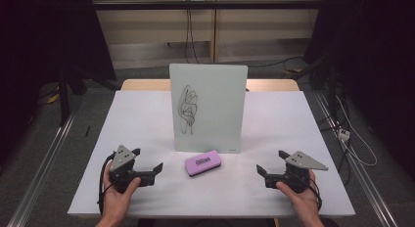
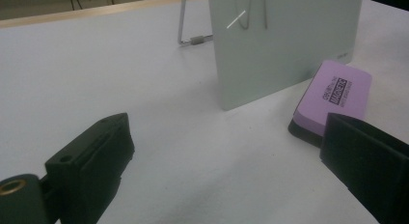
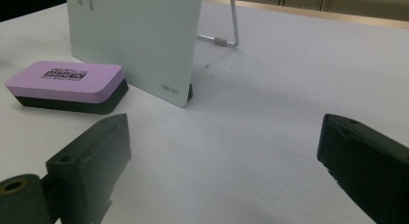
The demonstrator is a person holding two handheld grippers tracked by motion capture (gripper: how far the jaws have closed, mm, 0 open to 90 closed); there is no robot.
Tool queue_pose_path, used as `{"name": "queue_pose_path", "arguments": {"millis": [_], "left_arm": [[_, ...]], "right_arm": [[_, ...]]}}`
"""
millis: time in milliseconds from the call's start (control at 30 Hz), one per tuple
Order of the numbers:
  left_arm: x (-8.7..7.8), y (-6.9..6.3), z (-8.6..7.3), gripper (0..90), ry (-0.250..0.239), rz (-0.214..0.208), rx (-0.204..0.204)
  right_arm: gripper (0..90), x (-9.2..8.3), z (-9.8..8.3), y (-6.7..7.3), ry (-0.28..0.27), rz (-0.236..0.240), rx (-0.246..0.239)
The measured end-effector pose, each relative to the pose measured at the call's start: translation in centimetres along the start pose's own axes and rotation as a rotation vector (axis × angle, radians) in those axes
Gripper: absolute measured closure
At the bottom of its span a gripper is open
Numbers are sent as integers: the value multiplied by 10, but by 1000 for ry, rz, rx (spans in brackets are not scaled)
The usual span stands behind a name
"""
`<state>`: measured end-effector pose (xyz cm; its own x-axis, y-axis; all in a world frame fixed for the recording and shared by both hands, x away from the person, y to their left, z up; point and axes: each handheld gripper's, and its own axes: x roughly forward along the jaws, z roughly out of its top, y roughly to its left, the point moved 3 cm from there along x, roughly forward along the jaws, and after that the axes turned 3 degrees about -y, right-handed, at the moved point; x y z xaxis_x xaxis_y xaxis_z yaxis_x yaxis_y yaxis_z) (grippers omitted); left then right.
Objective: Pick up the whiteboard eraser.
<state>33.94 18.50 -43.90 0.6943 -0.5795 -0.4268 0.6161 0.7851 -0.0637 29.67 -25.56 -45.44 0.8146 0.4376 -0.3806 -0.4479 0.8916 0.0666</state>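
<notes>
On the white table [image 1: 147, 119], between the two grippers, a purple whiteboard eraser [image 1: 203, 165] lies flat with its printed label up and its black felt underside on the surface. It sits just in front of a small upright whiteboard [image 1: 209, 108], near the board's lower edge but apart from it, and the board carries a black marker scribble [image 1: 187, 108] on its left half. A wire stand [image 3: 230, 26] props the board from behind.

The left gripper [image 1: 148, 163] rests low at the near left of the table in the person's left hand [image 1: 117, 195], jaws spread wide with nothing between them — the eraser lies just beyond its right jaw in the left gripper view [image 2: 335, 96]. The right gripper [image 1: 270, 163], held in the right hand [image 1: 301, 195] at the near right, also has its jaws wide apart and empty — from its own view the eraser [image 3: 67, 84] lies off to the left, near the board's corner [image 3: 173, 91].
</notes>
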Motion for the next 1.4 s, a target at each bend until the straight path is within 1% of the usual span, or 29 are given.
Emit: {"name": "queue_pose_path", "arguments": {"millis": [133, 233, 267, 300, 333, 400, 433, 467, 500, 633, 667, 733, 833, 867, 933, 967, 1000, 1033, 1067, 1100, 1200, 1233, 1267, 1333, 1400], "left_arm": [[2, 0, -1, 43, 27, -16, -7], [5, -1, -1, 46, 39, -22, -1], [5, -1, -1, 46, 39, -22, -1], [6, -2, -1, 46, 52, -26, 6], [7, -3, -1, 46, 57, -32, -1], [8, -3, -1, 47, 62, -35, 2], [9, -5, 0, 48, 72, -41, 24], [9, -6, 1, 48, 69, -38, 28], [9, -7, 2, 50, 74, -44, 33], [11, -9, 3, 50, 91, -58, 34], [13, -12, 5, 47, 102, -79, 28], [16, -16, 8, 48, 126, -91, 48], [21, -24, 12, 48, 132, -122, 67], [23, -26, 13, 48, 143, -129, 80], [25, -28, 14, 54, 149, -128, 84], [26, -30, 15, 59, 165, -159, 84], [28, -32, 15, 59, 178, -171, 81], [30, -33, 16, 53, 193, -178, 89], [31, -36, 17, 55, 211, -171, 97], [31, -37, 18, 57, 215, -190, 105], [35, -41, 25, 59, 216, -209, 114], [35, -41, 25, 58, 216, -209, 114], [39, -43, 30, 58, 229, -216, 119], [45, -45, 35, 58, 240, -221, 112], [51, -48, 37, 58, 262, -227, 122]], "right_arm": [[43, 1, 0, -1, 2, 0, 2], [41, 1, -1, -1, 6, 5, 5], [41, 1, -1, -1, 6, 6, 9], [41, 1, -1, -2, 8, 7, 12], [42, 2, -1, -2, 11, 10, 21], [44, 2, -2, -4, 23, 2, 28], [48, 2, -2, -4, 25, -3, 26], [47, 1, -2, -4, 25, -6, 27], [46, 1, -2, -4, 26, -5, 28], [41, 2, -2, -3, 30, 5, 23], [41, 2, -2, -3, 31, 5, 22], [43, 2, -2, -4, 32, 0, 22], [44, 2, -2, -4, 29, -3, 20], [42, 2, -2, -4, 31, -3, 21], [43, 2, -2, -4, 34, 0, 18], [43, 3, -2, -4, 35, -1, 17], [43, 3, -2, -4, 35, -1, 17], [44, 3, -1, -4, 34, -4, 16], [44, 3, -1, -4, 33, -4, 17], [44, 3, -1, -4, 32, -4, 18], [43, 4, 0, -3, 31, -3, 14], [43, 4, 0, -3, 31, -3, 14], [44, 5, 0, -3, 32, -2, 11], [44, 4, 0, -3, 33, -2, 12], [43, 4, 0, -3, 31, -2, 13]]}}
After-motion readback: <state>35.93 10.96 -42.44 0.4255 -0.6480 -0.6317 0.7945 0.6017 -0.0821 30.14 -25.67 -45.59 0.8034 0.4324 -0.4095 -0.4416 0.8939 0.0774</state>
